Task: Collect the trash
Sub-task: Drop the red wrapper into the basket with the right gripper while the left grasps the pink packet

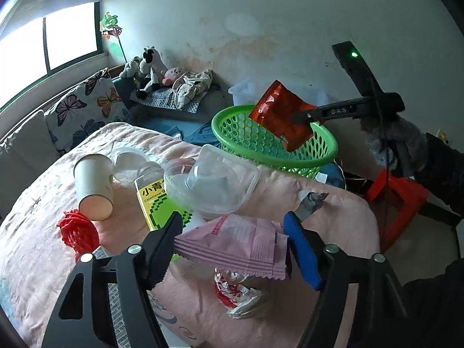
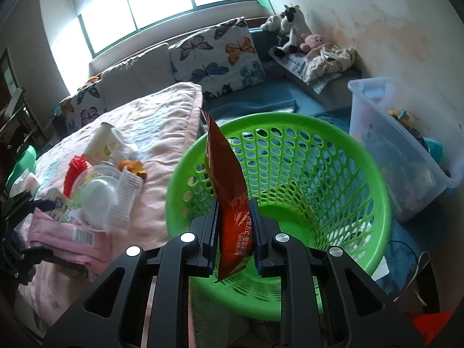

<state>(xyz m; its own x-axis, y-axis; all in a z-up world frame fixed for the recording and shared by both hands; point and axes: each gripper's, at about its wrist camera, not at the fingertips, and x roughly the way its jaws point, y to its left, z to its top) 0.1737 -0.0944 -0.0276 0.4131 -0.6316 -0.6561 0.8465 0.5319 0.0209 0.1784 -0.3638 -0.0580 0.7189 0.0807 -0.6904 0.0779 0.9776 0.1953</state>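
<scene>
A: What does the right claw have hold of?

B: A red snack packet. Both fingers are pressed flat against its sides, and it stands on edge between them, right over the open mouth of the green basket. From the left wrist view the same packet hangs above the basket's rim, pinched by the right claw.

A: And the left claw?

B: It is partly closed around a pink wrapper. The black finger touches its left end and the blue-padded one its right end, so the wrapper spans the gap, lifted just above the pink blanket on the bed.

A: Where is the rest of the trash?

B: On the blanket, toward the bed's edge nearest the basket. A paper cup lies on its side, a red knotted net just beside it. A clear plastic container rests on a yellow-green carton. A crumpled red and white wrapper lies below the pink one.

A: And the basket itself?

B: Beside the bed, with a clear storage tub next to it.
</scene>
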